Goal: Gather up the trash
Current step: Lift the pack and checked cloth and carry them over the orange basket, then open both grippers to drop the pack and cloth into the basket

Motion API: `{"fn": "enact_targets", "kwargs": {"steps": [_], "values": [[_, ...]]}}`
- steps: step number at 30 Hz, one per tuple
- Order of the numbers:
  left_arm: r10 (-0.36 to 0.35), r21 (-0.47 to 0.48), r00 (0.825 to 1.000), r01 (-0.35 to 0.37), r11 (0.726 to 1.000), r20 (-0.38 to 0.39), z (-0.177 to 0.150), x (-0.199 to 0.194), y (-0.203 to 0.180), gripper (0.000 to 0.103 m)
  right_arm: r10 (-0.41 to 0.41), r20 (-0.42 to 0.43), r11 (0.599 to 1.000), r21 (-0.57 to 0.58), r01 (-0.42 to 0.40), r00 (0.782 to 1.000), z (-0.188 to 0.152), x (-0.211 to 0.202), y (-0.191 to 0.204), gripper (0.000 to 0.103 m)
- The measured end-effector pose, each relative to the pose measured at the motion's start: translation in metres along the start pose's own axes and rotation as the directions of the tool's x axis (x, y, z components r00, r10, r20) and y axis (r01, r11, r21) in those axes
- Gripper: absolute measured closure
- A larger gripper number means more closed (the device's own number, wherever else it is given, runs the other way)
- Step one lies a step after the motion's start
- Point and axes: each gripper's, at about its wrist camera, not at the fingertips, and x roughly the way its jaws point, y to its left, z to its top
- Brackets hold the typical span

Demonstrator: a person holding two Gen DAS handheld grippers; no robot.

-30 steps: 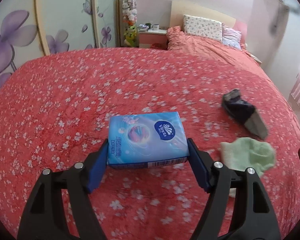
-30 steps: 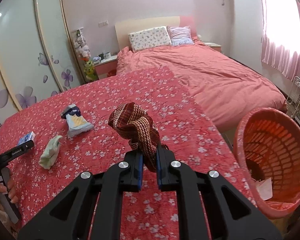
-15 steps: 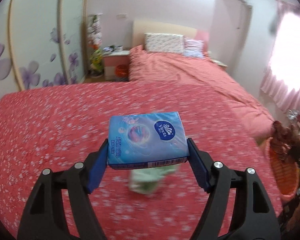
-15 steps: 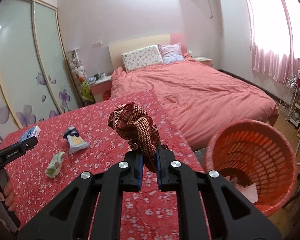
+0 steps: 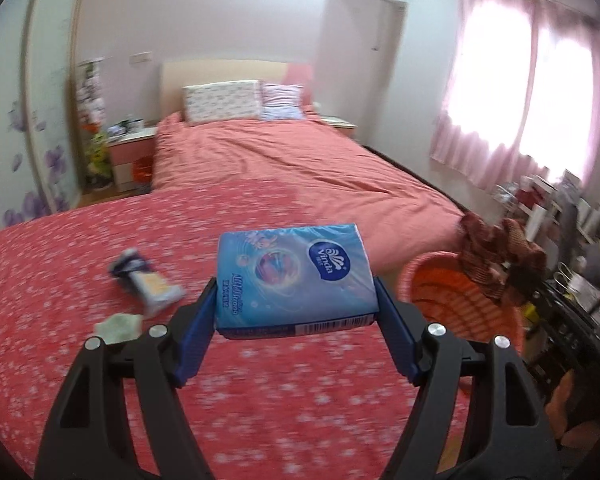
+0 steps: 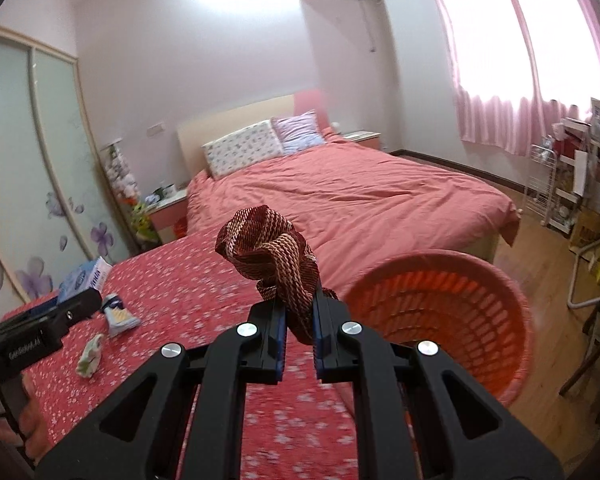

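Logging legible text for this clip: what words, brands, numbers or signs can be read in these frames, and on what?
"Vinda": white brand logo on the blue plastic tissue pack held between the left gripper fingers.
Vertical white print along that pack's left edge: too blurred to read.
Barcode on the pack's lower edge: digits too small to read.
White lettering on the left gripper's black body, in the right wrist view: too blurred to read.

- The left wrist camera sat just behind the left gripper (image 5: 296,304) and looked forward along its 2 fingers, low over the floral bedspread (image 5: 60,280), toward the headboard and window.
- The right wrist camera sat just behind the right gripper (image 6: 299,320), facing the same way, close to the orange basket (image 6: 460,320).
- Both views shared the bedspread (image 6: 180,280), the basket (image 5: 440,292), the pink bed (image 5: 300,160) (image 6: 380,192) and the blue tissue pack (image 5: 294,276) (image 6: 85,278).
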Motion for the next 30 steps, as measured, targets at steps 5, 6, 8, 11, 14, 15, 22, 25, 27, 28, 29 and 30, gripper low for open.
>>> {"fn": "enact_targets", "kwargs": {"steps": [5,6,8,11,14,15,22,25,27,28,29,30], "values": [[-0.081,0.042,0.997,0.082,0.996,-0.012,-0.002,0.012,-0.043,0.031,-0.056,0.019,0.998,0.039,0.055,0.998,0.003,-0.006,-0.032,0.092],[-0.096,0.047,0.995,0.096,0.994,-0.017,-0.003,0.016,-0.051,0.031,-0.066,0.022,0.997,0.047,0.065,0.998,0.004,-0.006,-0.037,0.092],[-0.121,0.059,0.992,0.123,0.991,-0.031,-0.004,0.025,-0.069,0.031,-0.082,0.023,0.994,0.069,0.08,0.996,0.004,-0.006,-0.049,0.092],[-0.152,0.076,0.987,0.155,0.985,-0.05,-0.006,0.036,-0.089,0.031,-0.106,0.024,0.99,0.098,0.103,0.994,0.004,-0.006,-0.063,0.092],[-0.176,0.092,0.982,0.183,0.979,-0.072,-0.009,0.05,-0.106,0.031,-0.12,0.019,0.985,0.124,0.116,0.993,0.004,-0.002,-0.074,0.092],[-0.183,0.097,0.98,0.19,0.977,-0.078,-0.009,0.053,-0.109,0.031,-0.124,0.018,0.984,0.13,0.12,0.992,0.003,-0.002,-0.078,0.092],[-0.23,0.136,0.965,0.246,0.96,-0.123,-0.017,0.076,-0.148,0.031,-0.132,-0.006,0.973,0.19,0.131,0.991,0.001,0.008,-0.101,0.092],[-0.246,0.14,0.958,0.267,0.954,-0.15,-0.022,0.091,-0.161,0.031,-0.133,-0.024,0.969,0.208,0.135,0.991,0.0,0.012,-0.108,0.092],[-0.252,0.137,0.953,0.276,0.951,-0.17,-0.025,0.101,-0.166,0.031,-0.13,-0.037,0.967,0.217,0.135,0.991,-0.001,0.016,-0.112,0.09],[-0.253,0.135,0.951,0.279,0.951,-0.18,-0.027,0.104,-0.168,0.03,-0.121,-0.049,0.965,0.227,0.129,0.991,-0.001,0.02,-0.116,0.089],[-0.251,0.131,0.947,0.28,0.951,-0.199,-0.03,0.112,-0.17,0.03,-0.113,-0.06,0.963,0.238,0.124,0.992,-0.002,0.023,-0.118,0.088],[-0.249,0.128,0.945,0.28,0.951,-0.212,-0.03,0.118,-0.172,0.03,-0.101,-0.075,0.96,0.255,0.117,0.992,-0.003,0.027,-0.122,0.083]]}}
